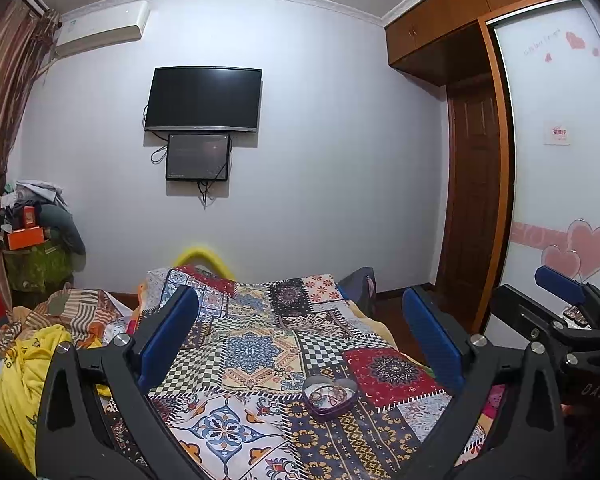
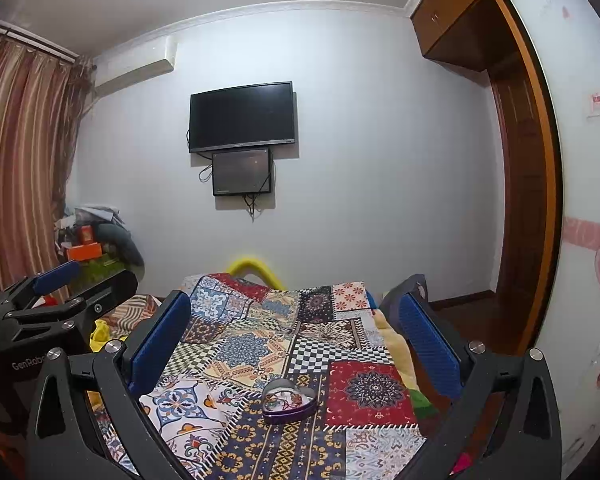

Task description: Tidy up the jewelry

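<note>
Left wrist: left gripper [image 1: 300, 344] spread wide, empty. Heart tin [image 1: 330, 397] sits on the quilt [image 1: 236, 432], jewelry [image 1: 327, 393] inside.

Right wrist: right gripper [image 2: 294, 344] also wide, empty. Fits both pre-sort and done; no loose pieces visible.

I see a glossy metal heart tin [image 2: 288, 400] on matt patterned cloth bedspread [image 2: 260, 344]; my grippers' finger pads [image 1: 168, 336] look ribbed blue rubber; wardrobe [image 1: 432, 28], upper right, polished wood.
</note>
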Available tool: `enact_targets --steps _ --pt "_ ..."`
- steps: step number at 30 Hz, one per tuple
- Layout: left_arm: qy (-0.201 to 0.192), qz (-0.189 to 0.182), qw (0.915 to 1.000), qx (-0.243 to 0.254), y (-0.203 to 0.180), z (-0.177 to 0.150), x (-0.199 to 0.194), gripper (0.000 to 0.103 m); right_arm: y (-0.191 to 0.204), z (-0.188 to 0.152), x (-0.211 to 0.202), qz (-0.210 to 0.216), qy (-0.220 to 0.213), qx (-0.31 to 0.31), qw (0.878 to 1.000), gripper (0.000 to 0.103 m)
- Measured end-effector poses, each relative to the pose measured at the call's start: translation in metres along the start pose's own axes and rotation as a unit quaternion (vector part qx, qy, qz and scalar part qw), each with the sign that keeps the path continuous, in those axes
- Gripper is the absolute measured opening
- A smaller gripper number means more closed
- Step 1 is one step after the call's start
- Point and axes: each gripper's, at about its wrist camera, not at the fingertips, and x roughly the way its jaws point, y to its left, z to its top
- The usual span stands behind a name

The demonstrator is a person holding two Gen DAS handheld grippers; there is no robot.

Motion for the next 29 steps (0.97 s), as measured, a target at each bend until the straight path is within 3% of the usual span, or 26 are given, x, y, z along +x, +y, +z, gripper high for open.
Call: enact_targets --steps 29 --pt "0.014 -0.018 0.9996 -0.016 0.0028 -0.0032 0.0065 0.102 0.0011 -0.0042 0.0059 -0.002 0.009 -0.001 1.000 0.103"
